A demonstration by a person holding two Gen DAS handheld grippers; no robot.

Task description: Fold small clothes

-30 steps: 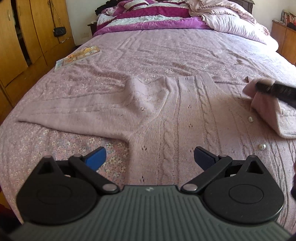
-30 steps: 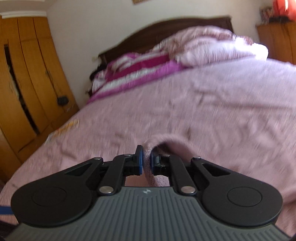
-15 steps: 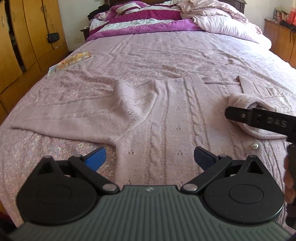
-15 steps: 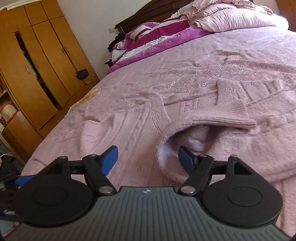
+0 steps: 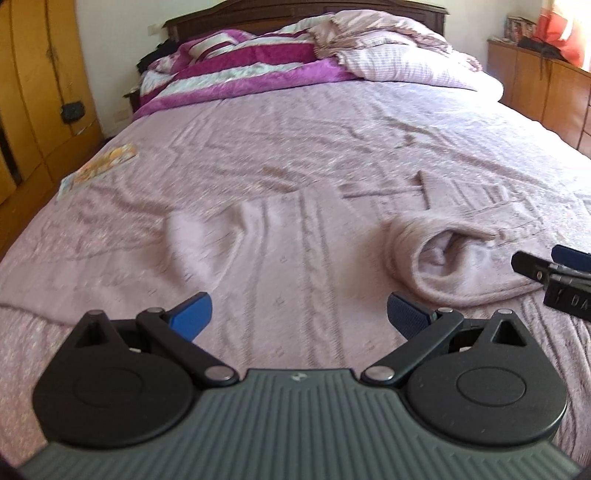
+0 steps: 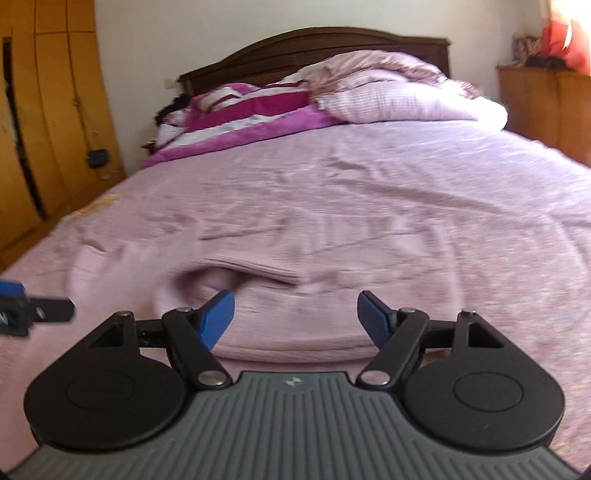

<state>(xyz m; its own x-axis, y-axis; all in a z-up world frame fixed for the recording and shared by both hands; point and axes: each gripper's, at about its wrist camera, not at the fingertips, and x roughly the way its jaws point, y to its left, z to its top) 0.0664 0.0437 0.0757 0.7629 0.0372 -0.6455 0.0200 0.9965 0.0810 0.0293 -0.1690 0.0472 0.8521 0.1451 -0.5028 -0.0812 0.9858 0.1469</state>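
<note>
The pink knitted cardigan [image 5: 295, 258] lies spread on the bed [image 5: 332, 140], at the near end, well away from the headboard [image 5: 295, 16]. Its right sleeve [image 5: 443, 258] is already folded inward and rests as a loose roll on the body panel; the left sleeve [image 5: 110, 266] extends flat toward the wardrobe side. The left gripper [image 5: 299, 317] hovers above the cardigan's lower body with jaws wide apart and nothing between them. The right gripper [image 6: 295, 314] is likewise spread and empty, positioned just short of the folded sleeve. For the step in hand, bring the left gripper to the left sleeve near its cuff, pinch one layer only, and carry it across the body to mirror the right fold; avoid catching the bedspread, whose colour closely matches the knit. The right-wrist view is blurred, so the exact sleeve edge there is uncertain. A booklet [image 5: 99, 166] lies beyond the cardigan near the bed's left edge, clear of the fold path. A striped blanket [image 5: 240, 66] and pillows [image 5: 406, 62] sit by the headboard, no obstruction.
</note>
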